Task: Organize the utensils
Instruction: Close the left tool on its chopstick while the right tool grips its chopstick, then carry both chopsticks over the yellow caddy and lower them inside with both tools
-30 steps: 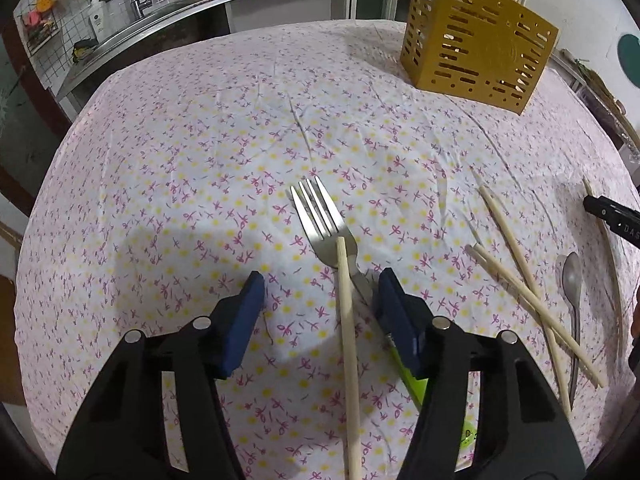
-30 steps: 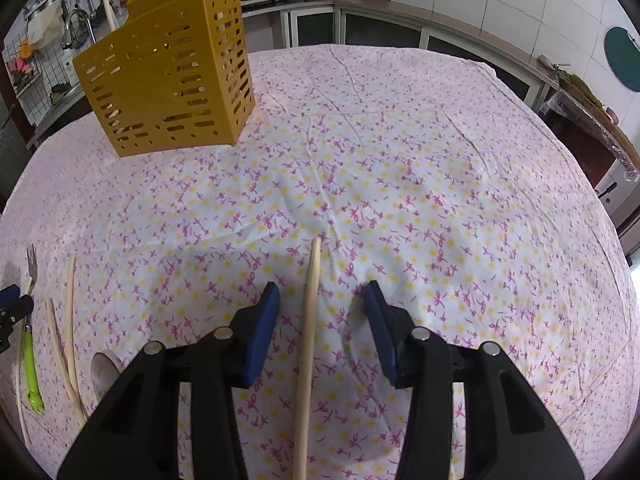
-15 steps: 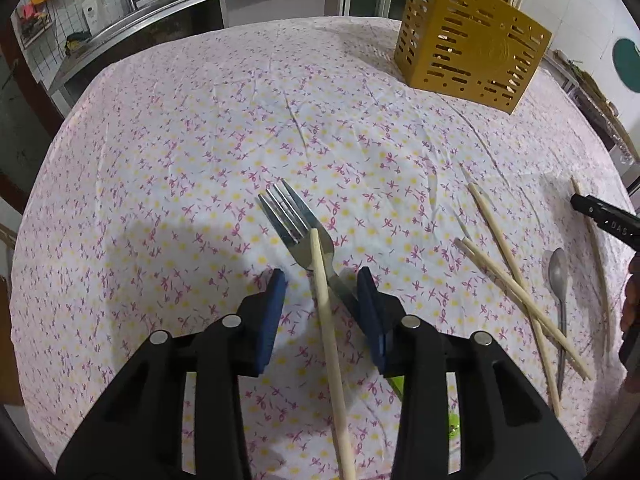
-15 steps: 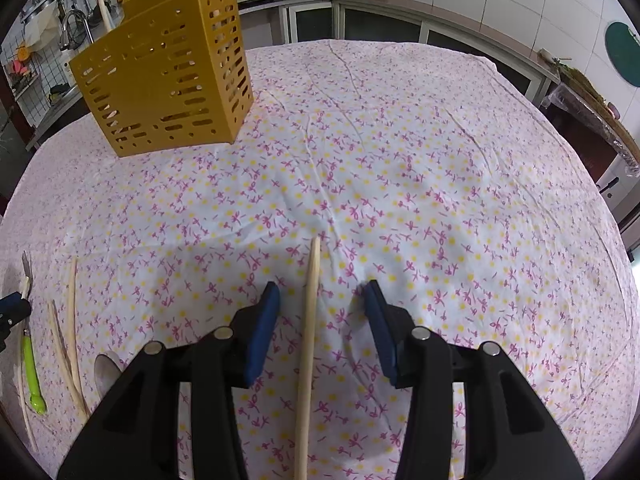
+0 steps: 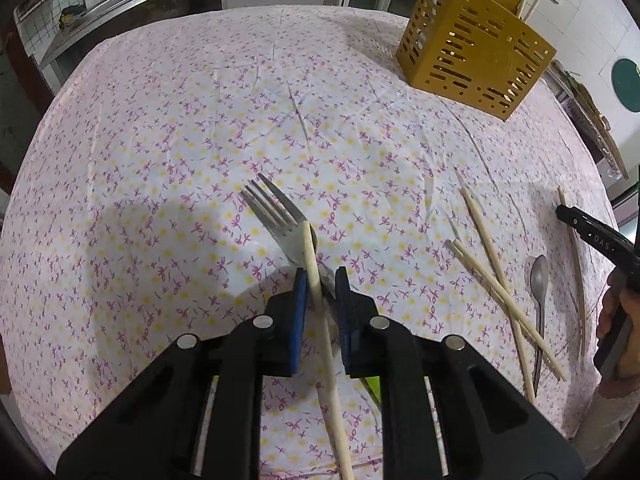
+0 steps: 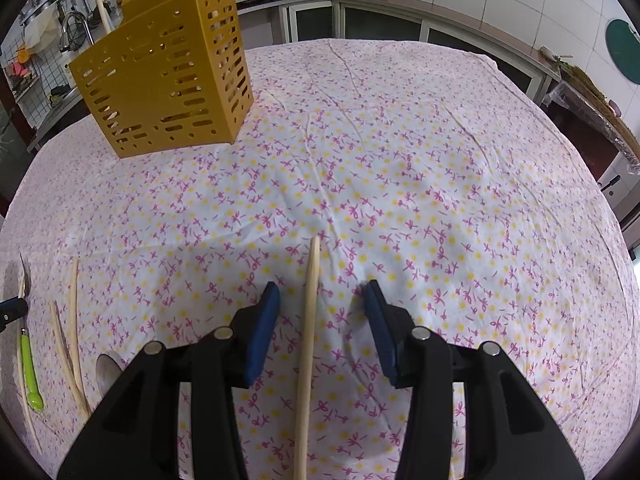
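Note:
A steel fork (image 5: 276, 216) with a green handle lies on the flowered tablecloth (image 5: 200, 140), a wooden chopstick (image 5: 316, 280) across it. My left gripper (image 5: 320, 280) has its jaws nearly shut around the chopstick and the fork's neck; whether they grip is unclear. My right gripper (image 6: 320, 304) is open, with another chopstick (image 6: 310, 308) lying between its fingers. The yellow slotted utensil holder (image 5: 476, 48) stands at the back with chopsticks in it; it also shows in the right wrist view (image 6: 164, 80).
Loose chopsticks (image 5: 492, 272) and a metal spoon (image 5: 538, 280) lie on the cloth to the right of the fork. The other gripper's tip (image 5: 592, 236) shows at the right edge. Kitchen counters run behind the table.
My left gripper's jaws have closed from wide open to nearly shut around the chopstick and fork. The right gripper has hardly moved.

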Tool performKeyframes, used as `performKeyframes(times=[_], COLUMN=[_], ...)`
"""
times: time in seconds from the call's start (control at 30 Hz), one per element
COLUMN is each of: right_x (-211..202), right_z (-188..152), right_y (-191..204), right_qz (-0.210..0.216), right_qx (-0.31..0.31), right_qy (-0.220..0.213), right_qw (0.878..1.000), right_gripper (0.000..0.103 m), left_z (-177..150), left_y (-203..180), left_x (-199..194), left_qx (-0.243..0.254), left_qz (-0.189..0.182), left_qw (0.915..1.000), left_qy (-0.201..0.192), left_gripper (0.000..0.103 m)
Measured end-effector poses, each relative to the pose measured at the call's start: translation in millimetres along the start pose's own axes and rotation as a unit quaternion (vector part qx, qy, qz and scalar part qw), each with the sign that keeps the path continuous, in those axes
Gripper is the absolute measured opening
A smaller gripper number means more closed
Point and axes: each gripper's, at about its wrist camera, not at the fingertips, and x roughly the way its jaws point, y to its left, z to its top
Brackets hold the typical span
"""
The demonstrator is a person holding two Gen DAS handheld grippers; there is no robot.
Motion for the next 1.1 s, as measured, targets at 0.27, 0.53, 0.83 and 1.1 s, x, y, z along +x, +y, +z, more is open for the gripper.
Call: performKeyframes(times=[0.27,0.53,0.83,1.1], right_x=[0.2,1.1,-5.0,-42.2], right_z=[-0.5,-0.2,5.6,14.9], right_y=[-2.0,0.2,1.2,1.1], right_qz=[0.001,-0.004,0.001,0.022], right_qx=[0.000,-0.006,-0.008,0.001], right_qy=[-0.001,0.004,0.005,-0.055], right_qw=[1.000,1.000,1.000,0.998], right_gripper=[0.045,0.045,0.007,0.006], left_z=[-0.5,0.2,3.4,7.7], left_y=[10.8,13.4,13.1,8.6], left_x=[-9.7,4.3,3.6,-26.8], left_qx=[-0.006,-0.008,-0.003,-0.003], left_qz=[0.015,0.031,0.047,0.033], left_qw=[0.9999,0.9995,0.9989,0.9984], left_qy=[-0.005,0.003,0.000,-0.046], left_gripper=[0.022,0.018,0.005,0.005])
